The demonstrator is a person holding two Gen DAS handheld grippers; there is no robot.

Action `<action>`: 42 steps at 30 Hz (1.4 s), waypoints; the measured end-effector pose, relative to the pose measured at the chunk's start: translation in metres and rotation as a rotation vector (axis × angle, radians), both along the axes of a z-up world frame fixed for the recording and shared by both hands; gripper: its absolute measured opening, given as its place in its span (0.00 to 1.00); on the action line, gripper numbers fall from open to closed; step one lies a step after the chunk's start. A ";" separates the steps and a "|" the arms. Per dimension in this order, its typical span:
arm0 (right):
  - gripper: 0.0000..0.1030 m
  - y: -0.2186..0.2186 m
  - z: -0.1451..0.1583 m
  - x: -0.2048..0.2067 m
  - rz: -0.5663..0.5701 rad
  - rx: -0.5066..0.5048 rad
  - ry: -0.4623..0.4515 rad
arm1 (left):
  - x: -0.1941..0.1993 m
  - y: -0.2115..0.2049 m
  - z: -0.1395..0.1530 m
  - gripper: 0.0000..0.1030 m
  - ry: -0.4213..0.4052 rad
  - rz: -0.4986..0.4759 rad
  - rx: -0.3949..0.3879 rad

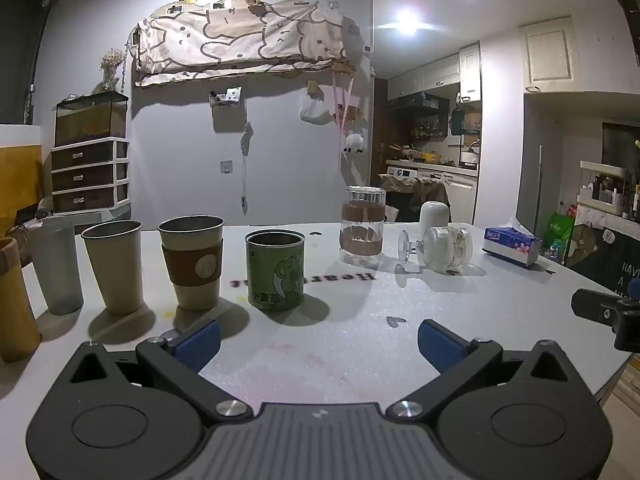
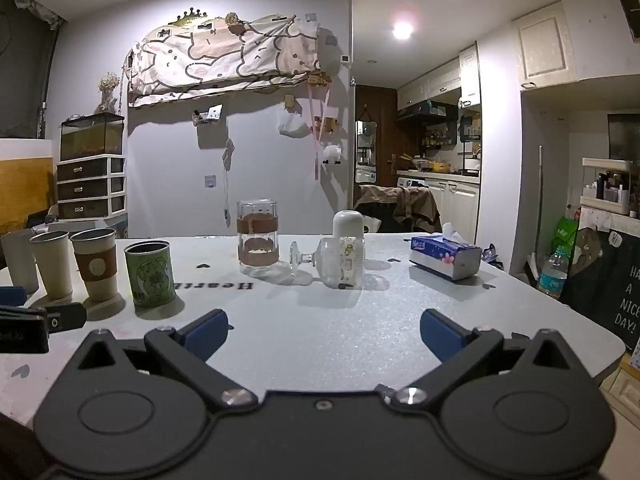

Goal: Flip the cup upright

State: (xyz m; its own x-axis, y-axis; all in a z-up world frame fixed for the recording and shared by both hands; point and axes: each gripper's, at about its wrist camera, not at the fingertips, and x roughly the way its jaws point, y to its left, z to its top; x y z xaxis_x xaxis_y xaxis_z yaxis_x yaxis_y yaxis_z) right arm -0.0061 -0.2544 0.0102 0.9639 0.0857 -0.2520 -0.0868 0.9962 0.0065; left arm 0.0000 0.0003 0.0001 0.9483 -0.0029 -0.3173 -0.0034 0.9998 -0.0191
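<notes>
From the left wrist we see our left gripper (image 1: pixel 318 338), jaws wide and empty, while the stemmed glass cup (image 1: pixel 438 247) lies on its side on the surface (image 1: pixel 360 312). From the right wrist, our right gripper (image 2: pixel 324 330) is equally wide; nothing is flipped yet.

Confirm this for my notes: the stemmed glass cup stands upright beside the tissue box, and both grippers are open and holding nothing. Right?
Not quite. The stemmed glass cup lies on its side, foot pointing left, as the right wrist view shows. The rest holds: it is beside the tissue box, and the left gripper and right gripper are open and holding nothing.
</notes>
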 end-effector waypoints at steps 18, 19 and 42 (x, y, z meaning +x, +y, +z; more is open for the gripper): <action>1.00 0.001 -0.001 0.001 0.000 0.002 0.002 | 0.000 0.000 0.000 1.00 0.001 0.000 0.006; 1.00 0.001 -0.001 0.001 0.000 0.001 0.002 | 0.000 0.000 0.000 1.00 0.000 -0.001 0.006; 1.00 0.001 0.000 0.001 0.000 0.001 0.004 | 0.000 0.000 0.000 1.00 0.002 -0.001 0.004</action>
